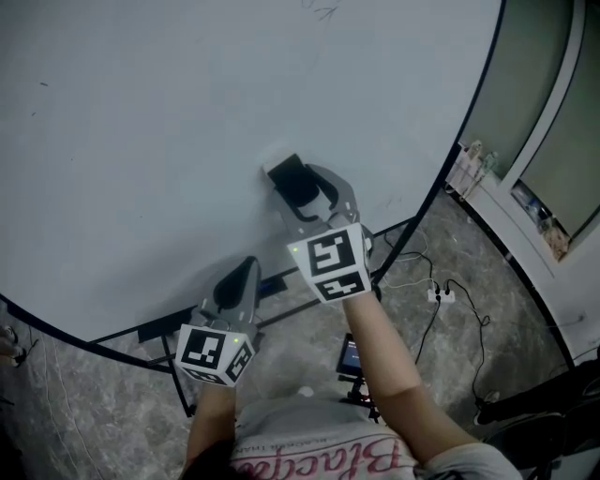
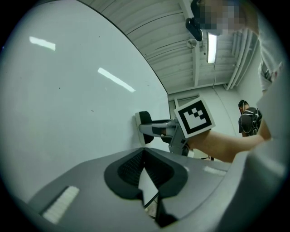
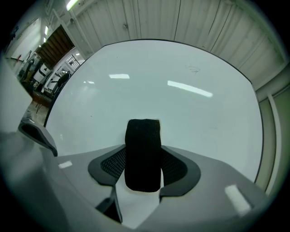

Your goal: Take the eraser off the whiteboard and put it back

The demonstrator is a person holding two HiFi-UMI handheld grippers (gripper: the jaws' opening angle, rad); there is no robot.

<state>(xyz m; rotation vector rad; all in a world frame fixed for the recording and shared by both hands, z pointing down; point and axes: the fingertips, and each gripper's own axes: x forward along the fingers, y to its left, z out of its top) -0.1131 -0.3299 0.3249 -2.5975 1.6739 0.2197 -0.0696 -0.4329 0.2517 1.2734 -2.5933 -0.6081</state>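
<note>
The eraser (image 3: 143,152) sits on the whiteboard (image 1: 169,131), long axis upright, between the right gripper's (image 1: 302,192) released jaws, which flank it without pressing. The left gripper (image 2: 145,155), clenched and empty, waits lower and farther off.

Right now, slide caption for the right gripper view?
Black eraser sits on the whiteboard between the right hand-held gripper's open jaws.

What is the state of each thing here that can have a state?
whiteboard: upright, almost clean, one faint mark near the top.
eraser: against the whiteboard, not visibly gripped.
right gripper: open, jaws on either side of the eraser.
left gripper: shut, empty.
</note>
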